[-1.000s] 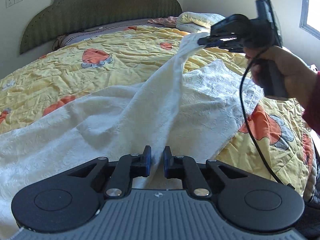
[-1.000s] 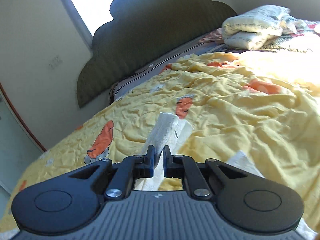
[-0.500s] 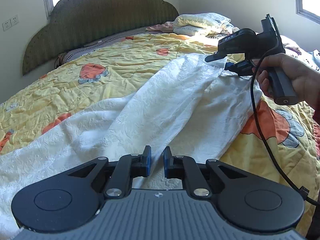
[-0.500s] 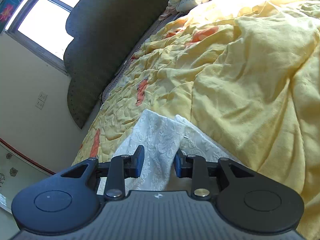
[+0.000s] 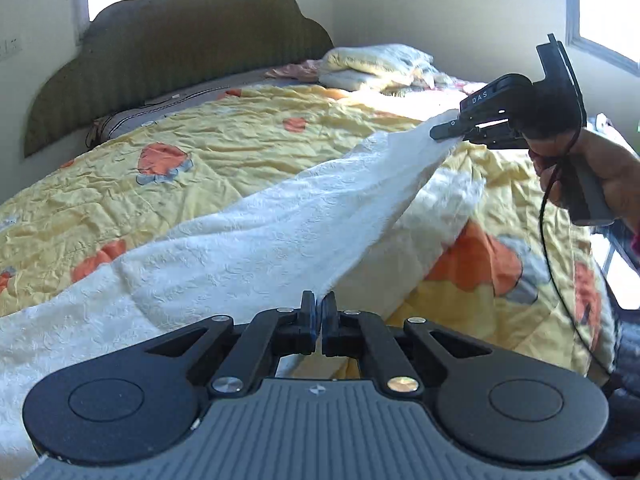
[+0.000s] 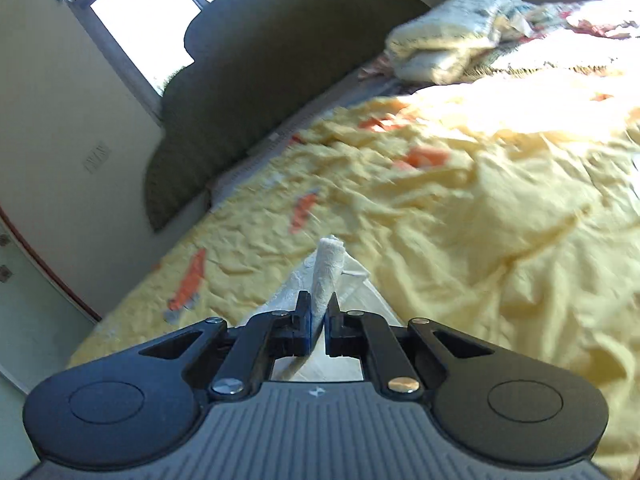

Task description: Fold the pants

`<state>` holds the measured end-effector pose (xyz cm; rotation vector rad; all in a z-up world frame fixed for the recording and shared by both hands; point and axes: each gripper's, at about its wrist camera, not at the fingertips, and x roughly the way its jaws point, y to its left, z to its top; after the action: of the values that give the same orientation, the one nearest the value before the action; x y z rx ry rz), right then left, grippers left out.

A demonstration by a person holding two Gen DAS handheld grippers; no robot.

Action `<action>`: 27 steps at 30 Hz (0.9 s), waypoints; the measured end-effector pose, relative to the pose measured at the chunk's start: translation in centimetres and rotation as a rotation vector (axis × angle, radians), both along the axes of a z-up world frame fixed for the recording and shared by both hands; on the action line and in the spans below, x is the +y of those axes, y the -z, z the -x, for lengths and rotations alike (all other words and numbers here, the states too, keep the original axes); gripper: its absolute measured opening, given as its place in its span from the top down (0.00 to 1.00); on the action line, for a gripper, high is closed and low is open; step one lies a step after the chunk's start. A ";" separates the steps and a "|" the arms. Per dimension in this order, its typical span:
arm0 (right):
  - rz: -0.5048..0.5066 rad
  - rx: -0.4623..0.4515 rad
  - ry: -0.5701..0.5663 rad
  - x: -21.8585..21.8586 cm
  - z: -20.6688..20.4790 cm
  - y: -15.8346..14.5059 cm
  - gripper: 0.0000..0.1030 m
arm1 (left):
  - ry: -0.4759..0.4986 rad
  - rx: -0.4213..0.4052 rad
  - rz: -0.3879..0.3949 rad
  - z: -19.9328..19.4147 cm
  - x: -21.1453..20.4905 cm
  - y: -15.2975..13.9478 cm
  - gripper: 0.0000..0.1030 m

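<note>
Raised since earlier, the white textured cotton pants (image 5: 280, 240) stretch taut between left tongs (image 5: 319, 312) and right tongs (image 5: 450, 134), both clamped on fabric.

Pants (image 5: 280, 240) on the quilt (image 5: 240, 148), folded bedding (image 5: 372, 64) behind, by the headboard (image 5: 180, 52).

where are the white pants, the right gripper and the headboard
white pants (image 5: 280, 236), left wrist view, middle of the lifted fabric
right gripper (image 5: 450, 134), left wrist view, fingertips clamping the pants edge
headboard (image 5: 180, 52), left wrist view, its dark padded face
</note>
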<state>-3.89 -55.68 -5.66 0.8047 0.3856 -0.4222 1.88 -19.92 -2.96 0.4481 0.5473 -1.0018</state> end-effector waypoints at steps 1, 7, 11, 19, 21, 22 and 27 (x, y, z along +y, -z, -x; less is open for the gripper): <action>-0.041 0.029 0.013 -0.1 0.5 1.6 0.94 | -0.003 -0.012 -0.020 0.3 -0.3 0.7 0.96; -0.047 0.030 0.020 0.6 2.3 2.5 0.93 | 0.023 -0.001 0.013 0.8 1.2 -0.6 0.96; -0.035 0.069 0.036 0.4 2.6 3.6 0.92 | 0.046 -0.042 -0.062 1.3 0.1 1.4 0.96; 0.297 0.164 0.393 4.2 4.3 -0.5 0.61 | 0.011 0.074 -0.026 0.1 1.8 0.4 0.56; 0.403 0.077 0.223 7.1 3.4 -2.2 0.61 | 0.020 0.115 -0.011 0.0 2.9 -0.1 0.52; 0.419 0.046 0.066 8.9 2.1 -2.6 0.52 | 0.017 0.137 0.004 -0.1 3.7 -0.4 0.50; 0.353 0.185 -0.522 15.9 -5.8 0.8 0.32 | -0.131 0.139 0.036 -0.9 9.1 -1.4 0.48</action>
<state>1.88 -39.76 -6.47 0.3004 0.6521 -0.0675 2.75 -10.84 -1.59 0.3076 0.6735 -0.9196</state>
